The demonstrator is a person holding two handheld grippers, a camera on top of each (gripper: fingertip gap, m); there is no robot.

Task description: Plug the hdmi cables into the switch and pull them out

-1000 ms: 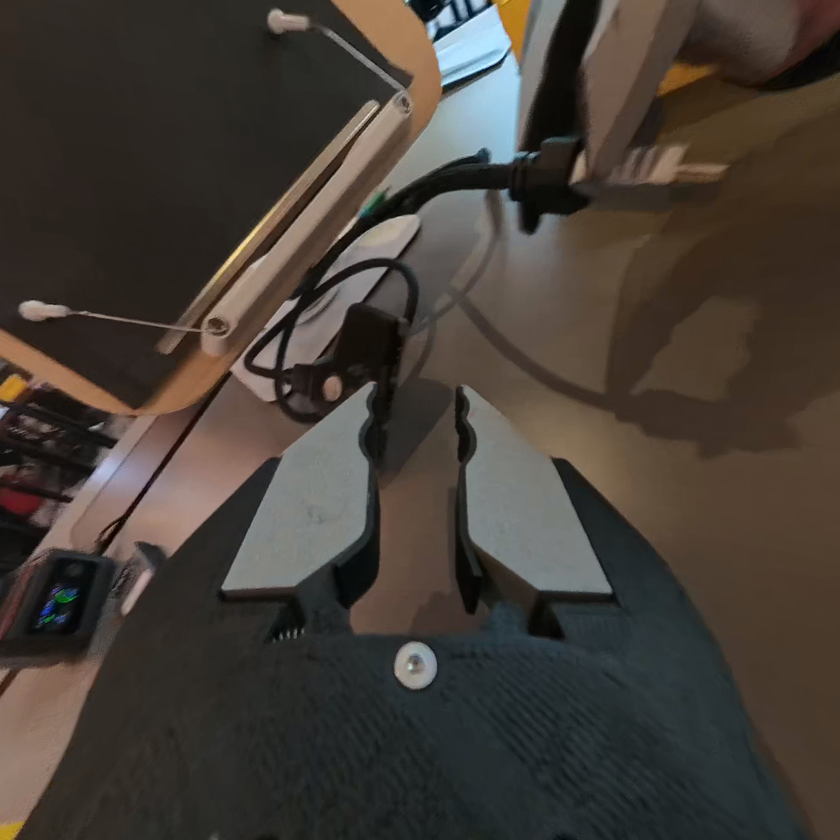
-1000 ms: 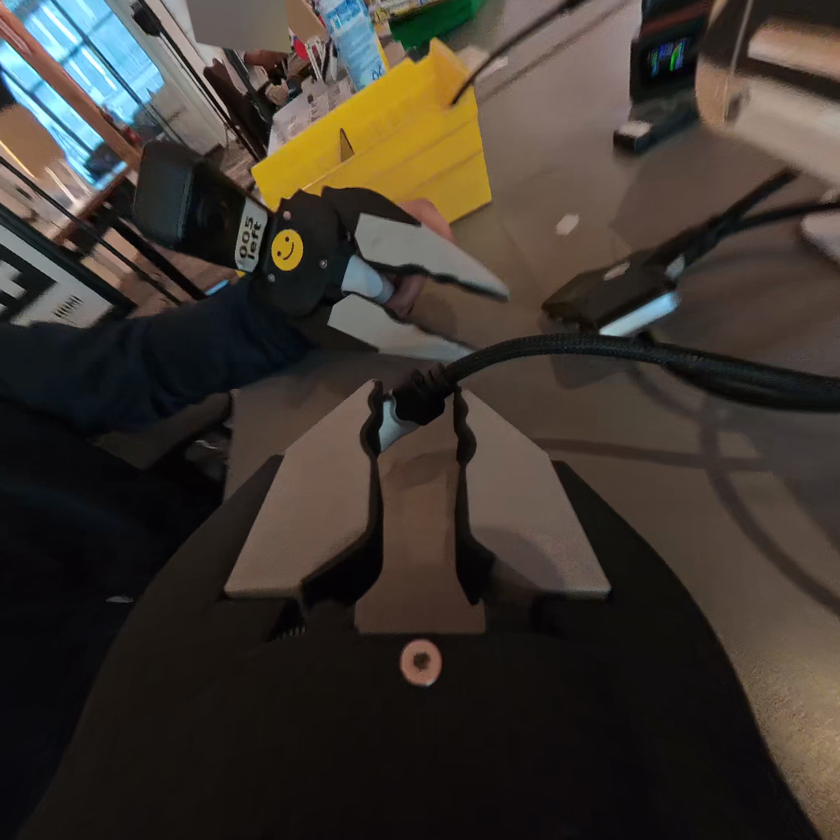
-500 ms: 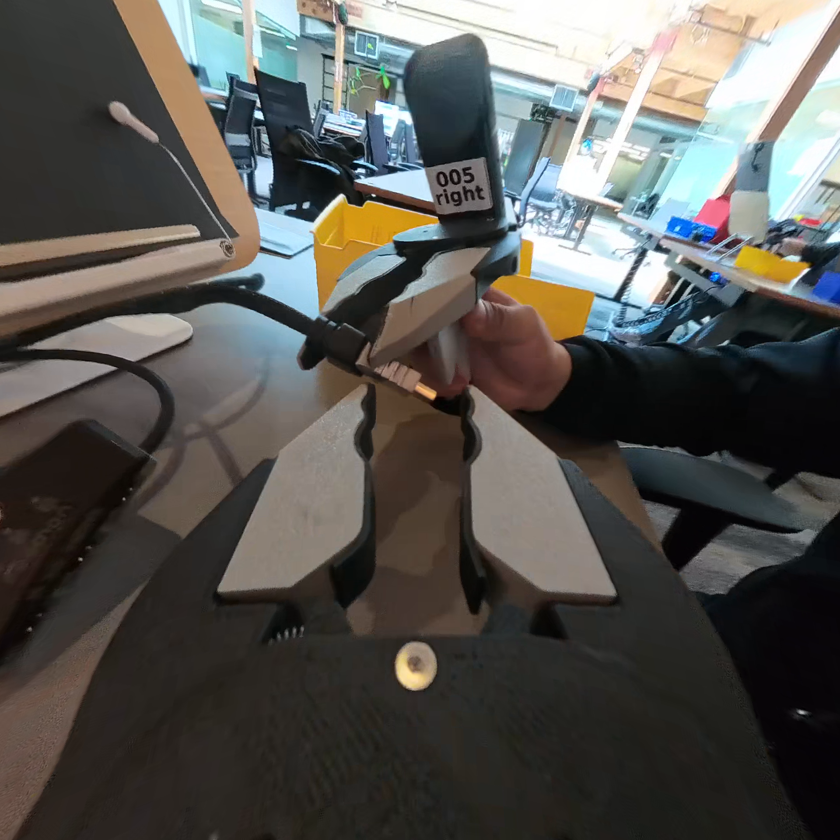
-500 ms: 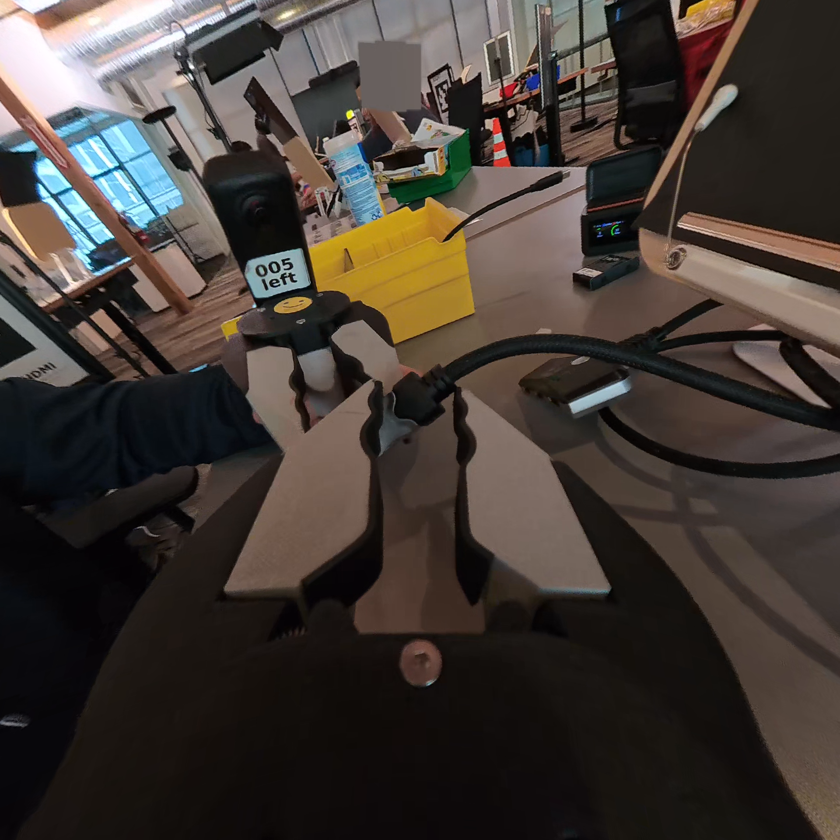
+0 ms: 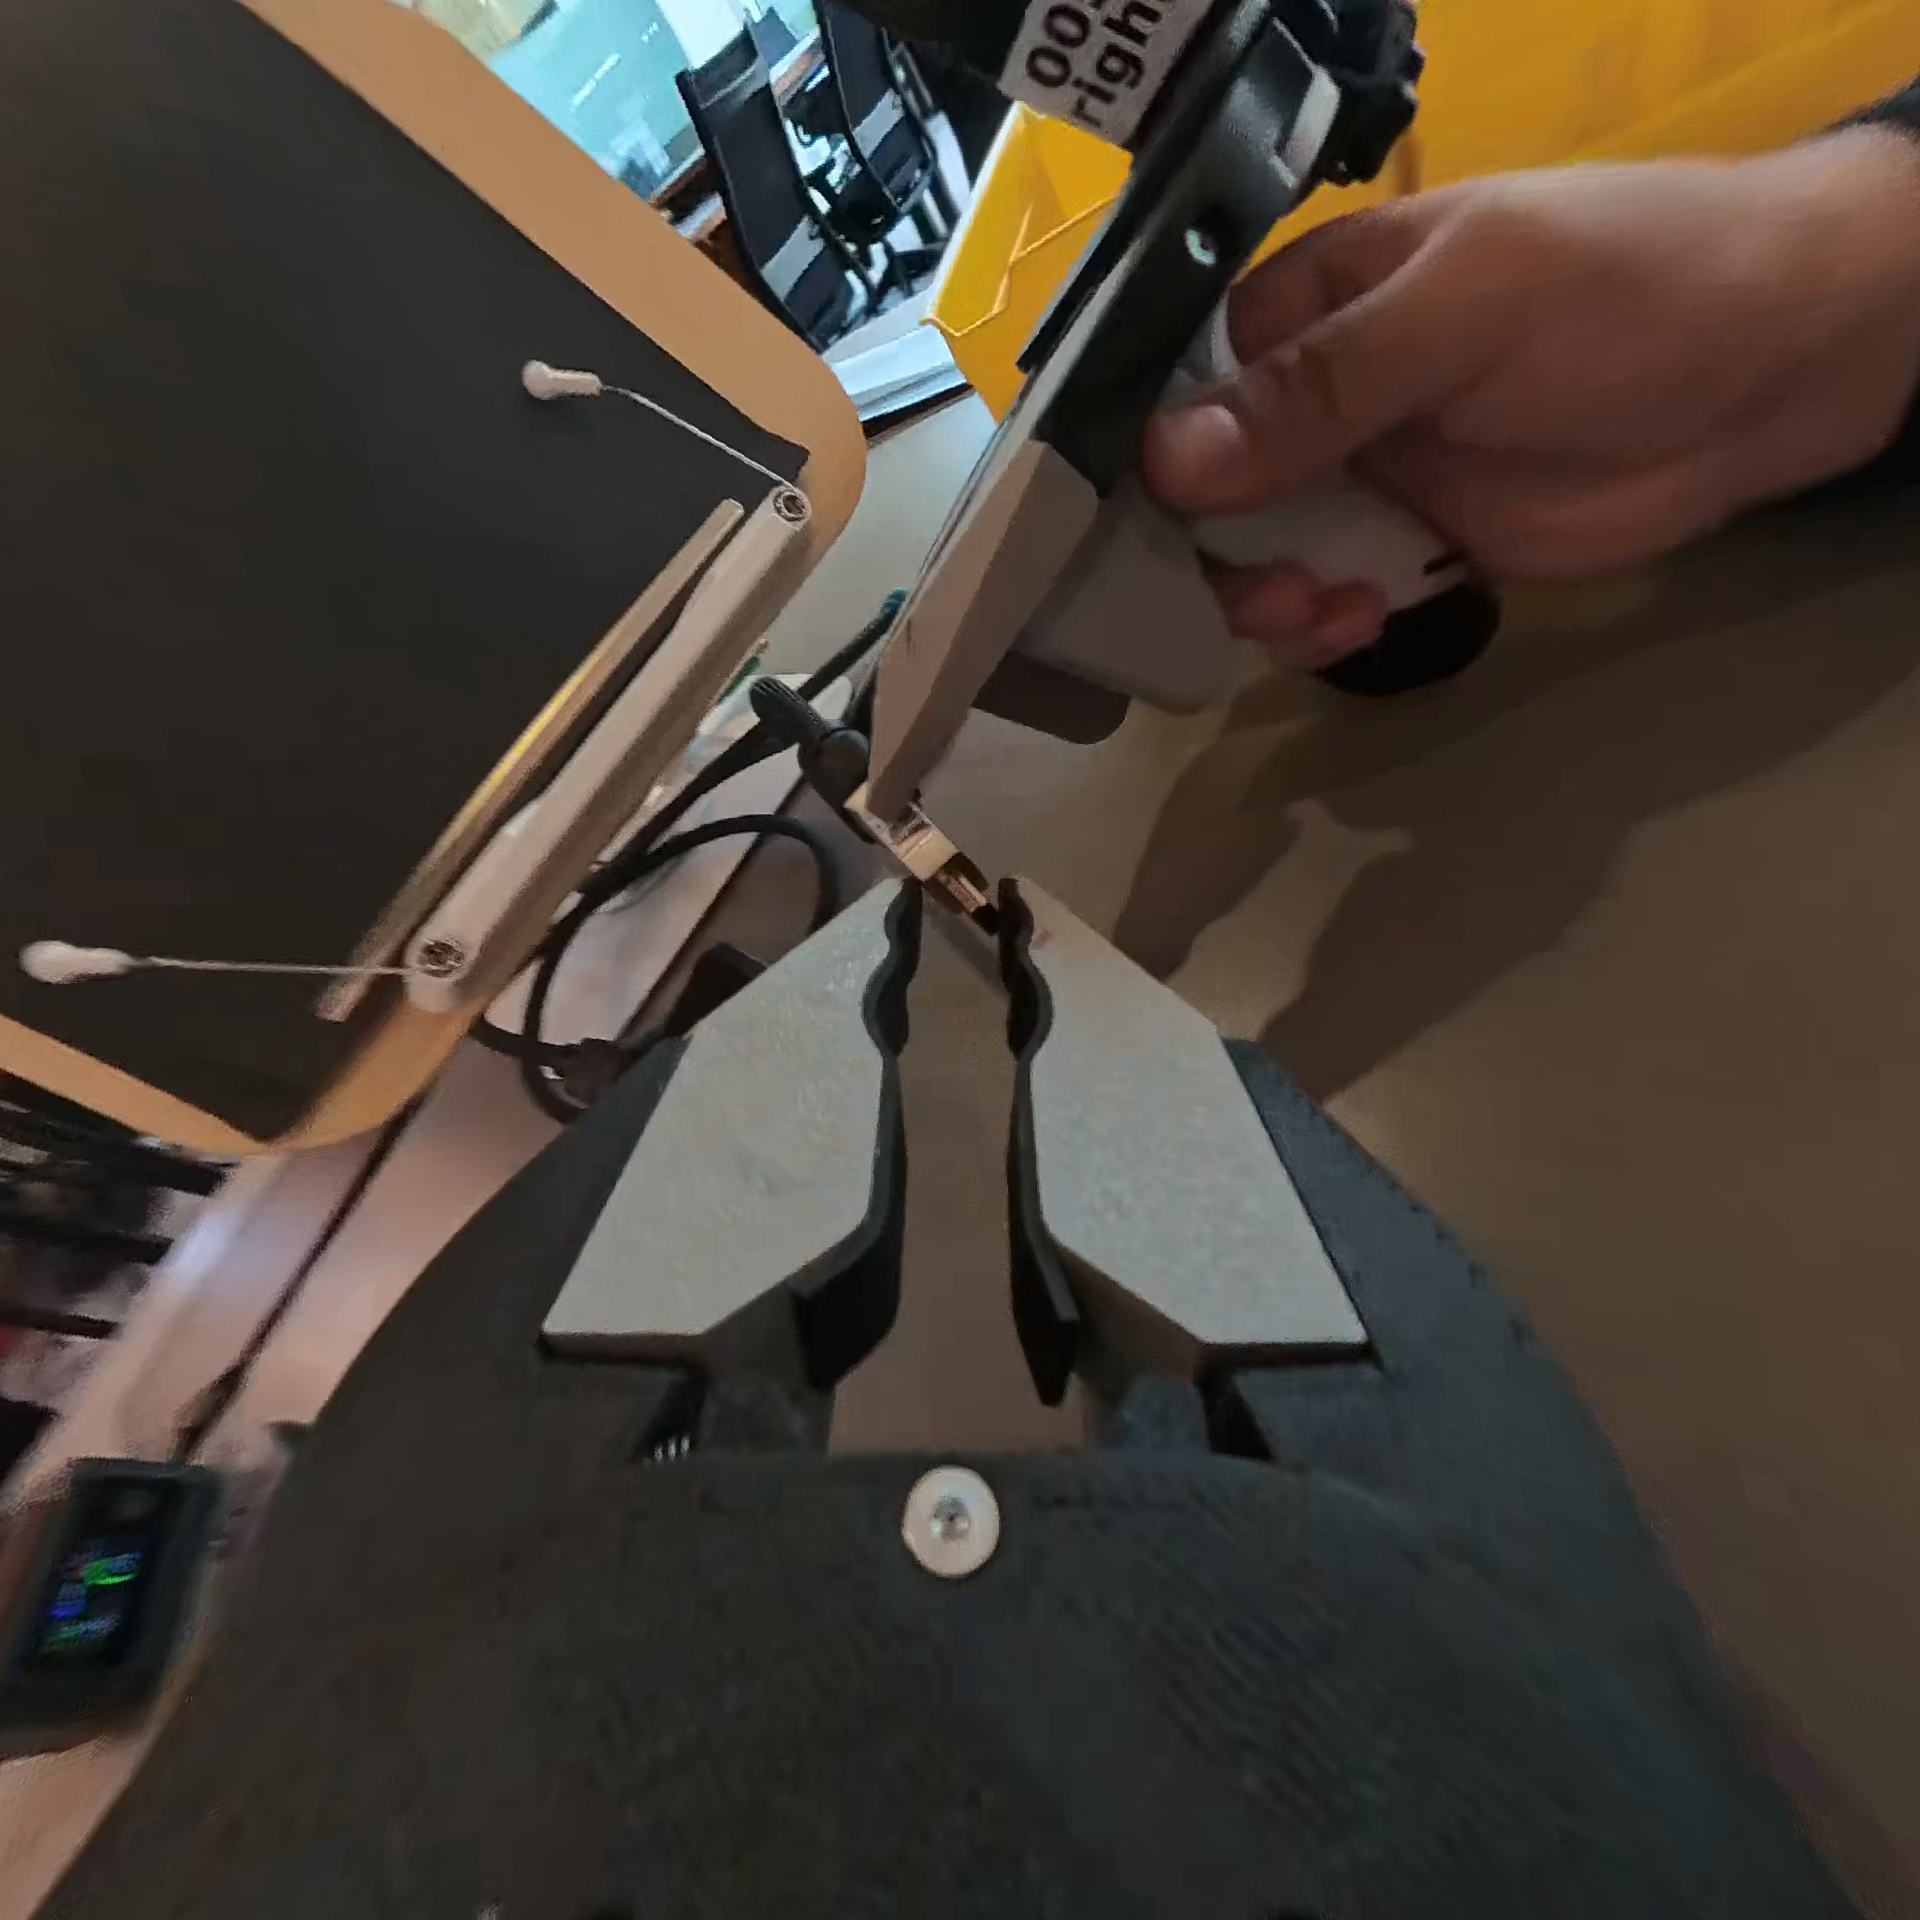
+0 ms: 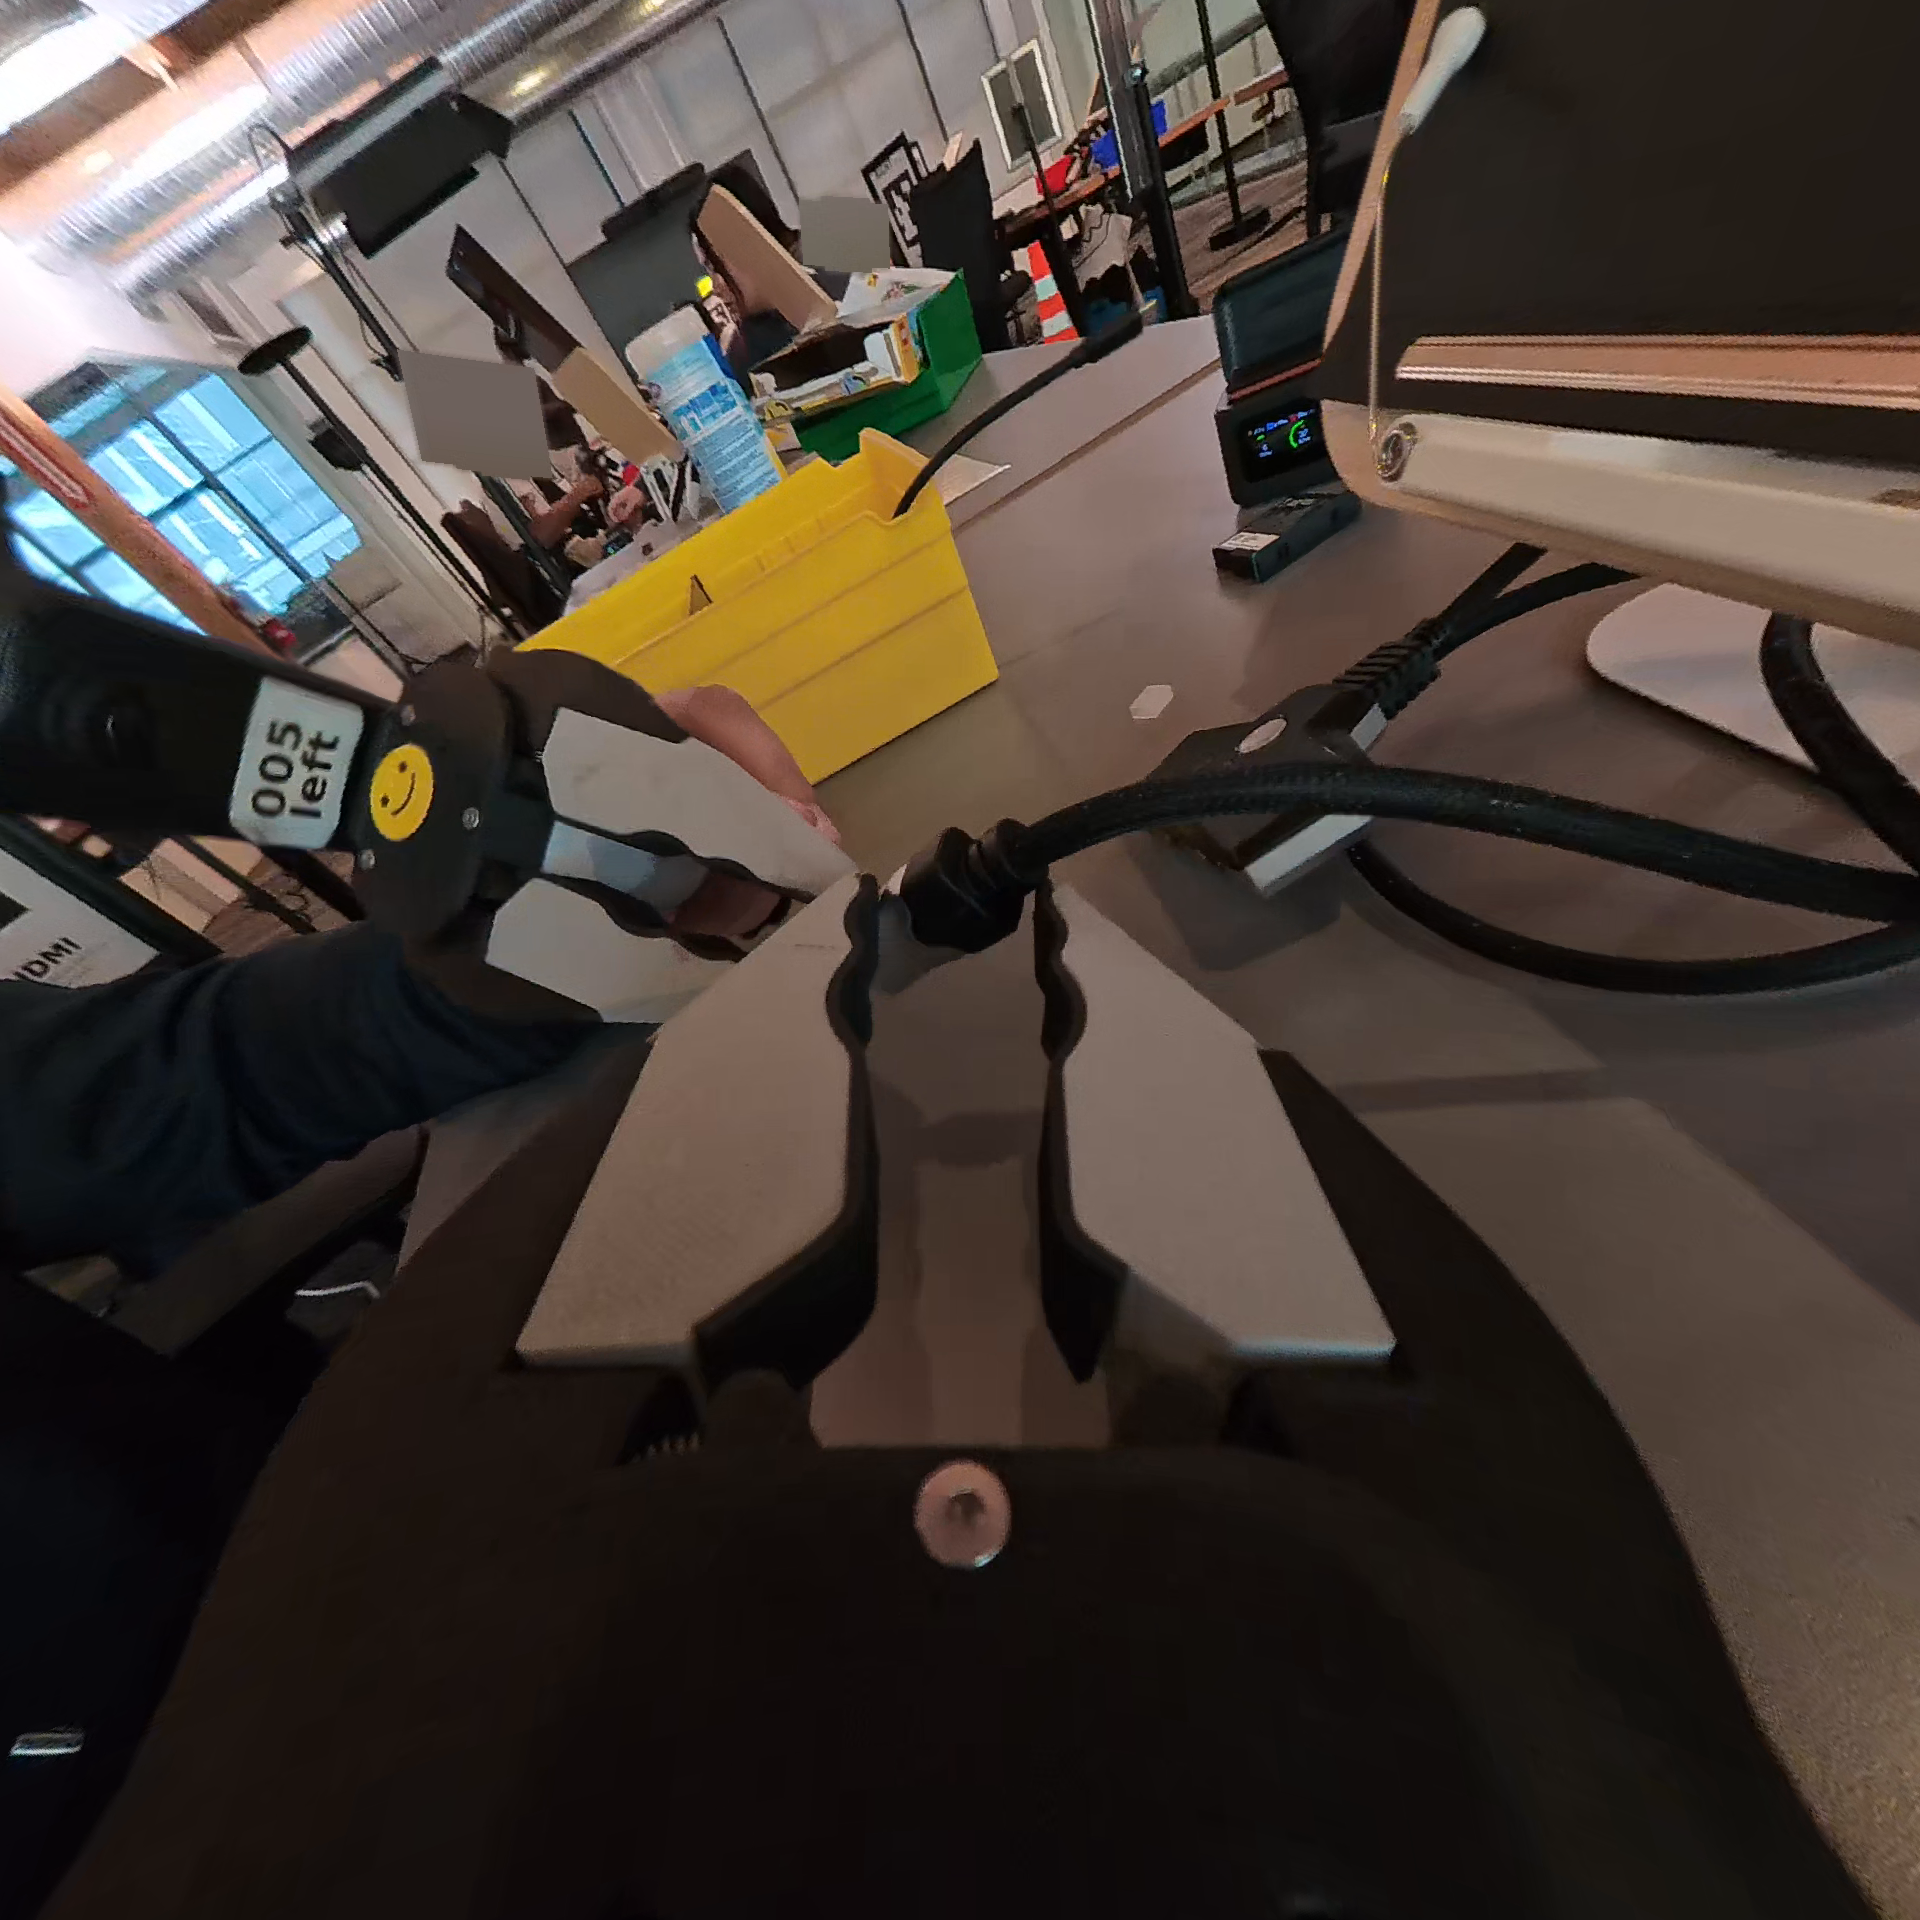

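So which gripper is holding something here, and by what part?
The right gripper holds the black braided cable by its plug body, metal tip free. The left gripper holds nothing.

We see a grey-brown tabletop (image 6: 1195, 623), matte, with soft shadows on it. On it sits a yellow bin (image 6: 810, 623) toward the far edge, a thin black cable rising out of it. Behind that, a green tray (image 6: 914, 390) with boxes. Near the monitor's white foot (image 6: 1704, 665) lies the small black switch box (image 6: 1262, 774) with a silver face, one black plug in its back. Thick black cables (image 6: 1558, 951) loop on the surface around it. A small dark device with a lit screen (image 6: 1278, 447) stands farther back, a flat black block (image 6: 1288, 538) just in front of it.
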